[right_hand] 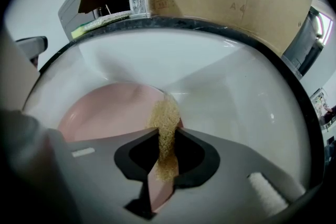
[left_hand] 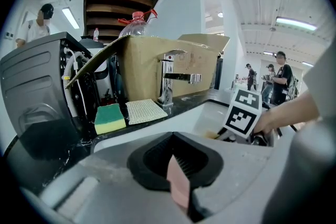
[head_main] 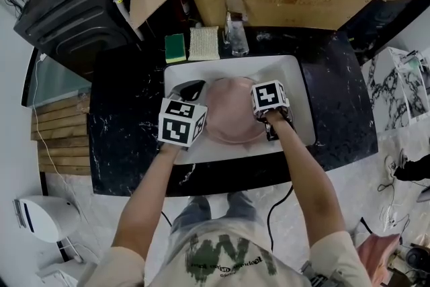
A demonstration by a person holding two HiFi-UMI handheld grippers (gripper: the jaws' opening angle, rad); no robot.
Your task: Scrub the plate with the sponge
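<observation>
Over the white sink (head_main: 299,77), the head view shows the pink plate (head_main: 232,111) lying in the basin, with the left gripper (head_main: 193,88) at its left rim and the right gripper (head_main: 263,112) at its right rim; a green-and-yellow sponge (head_main: 175,48) sits on the dark counter behind. Along the left gripper view, the jaws are pinched on the plate's thin edge; along the right gripper view, the jaws are clamped on a tan mesh sponge (right_hand: 165,123), its tip at the plate's rim.
</observation>
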